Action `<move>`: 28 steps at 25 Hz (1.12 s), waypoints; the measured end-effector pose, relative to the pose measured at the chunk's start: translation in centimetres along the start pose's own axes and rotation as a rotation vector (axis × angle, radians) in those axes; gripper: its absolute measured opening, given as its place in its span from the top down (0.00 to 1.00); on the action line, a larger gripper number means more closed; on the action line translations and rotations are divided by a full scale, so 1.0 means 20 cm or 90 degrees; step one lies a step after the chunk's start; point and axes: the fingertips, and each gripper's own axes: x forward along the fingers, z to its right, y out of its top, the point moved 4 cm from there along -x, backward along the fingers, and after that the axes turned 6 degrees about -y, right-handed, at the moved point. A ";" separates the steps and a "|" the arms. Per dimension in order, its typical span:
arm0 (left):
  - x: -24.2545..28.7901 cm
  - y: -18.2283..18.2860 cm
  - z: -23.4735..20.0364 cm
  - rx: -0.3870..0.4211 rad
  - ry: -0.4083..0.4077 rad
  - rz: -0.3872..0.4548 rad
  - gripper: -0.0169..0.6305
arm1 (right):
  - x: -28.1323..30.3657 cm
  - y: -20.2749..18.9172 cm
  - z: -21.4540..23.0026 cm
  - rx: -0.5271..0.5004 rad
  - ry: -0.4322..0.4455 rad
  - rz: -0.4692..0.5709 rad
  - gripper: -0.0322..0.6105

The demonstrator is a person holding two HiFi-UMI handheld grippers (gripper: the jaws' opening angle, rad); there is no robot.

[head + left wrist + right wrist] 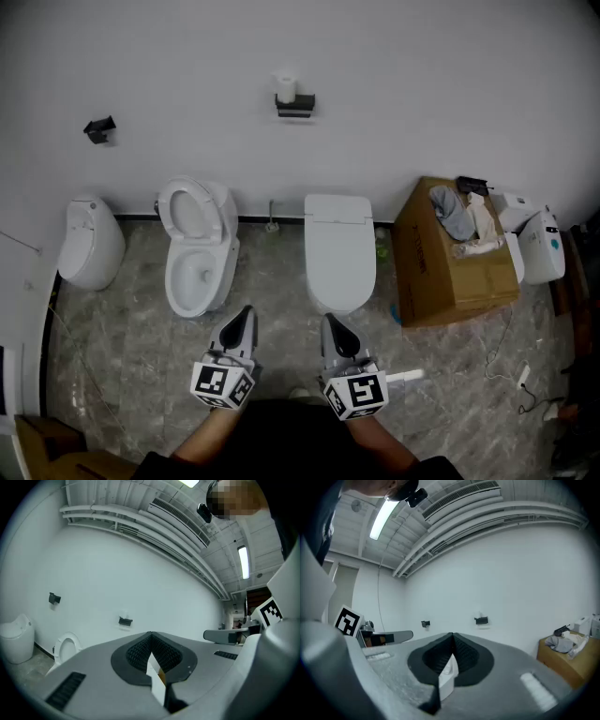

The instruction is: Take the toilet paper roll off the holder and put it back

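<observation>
I hold the left hand-held gripper (247,315) and the right hand-held gripper (331,324) side by side in front of my body, near each other but apart. Both point level and forward, roughly parallel.

Left jaws: closed together, tips meeting, nothing between them. Right jaws: likewise closed together, nothing between them.

The left marker cube (223,383) and the right marker cube (357,394) sit at the rear of each unit. My left forearm (199,439) and right forearm (386,442) are bare and reach in from below.
</observation>
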 end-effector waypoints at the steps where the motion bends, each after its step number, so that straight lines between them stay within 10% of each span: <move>1: 0.02 0.00 0.01 0.002 0.000 0.002 0.95 | 0.00 0.00 0.02 0.003 -0.001 0.009 0.95; 13: 0.23 -0.03 -0.16 0.002 -0.005 -0.005 0.95 | 0.27 -0.09 0.16 0.041 0.001 0.016 0.95; 28: 1.07 0.27 -1.16 -0.020 -0.088 -0.004 0.95 | 1.54 0.14 0.05 0.037 -0.021 -0.004 0.95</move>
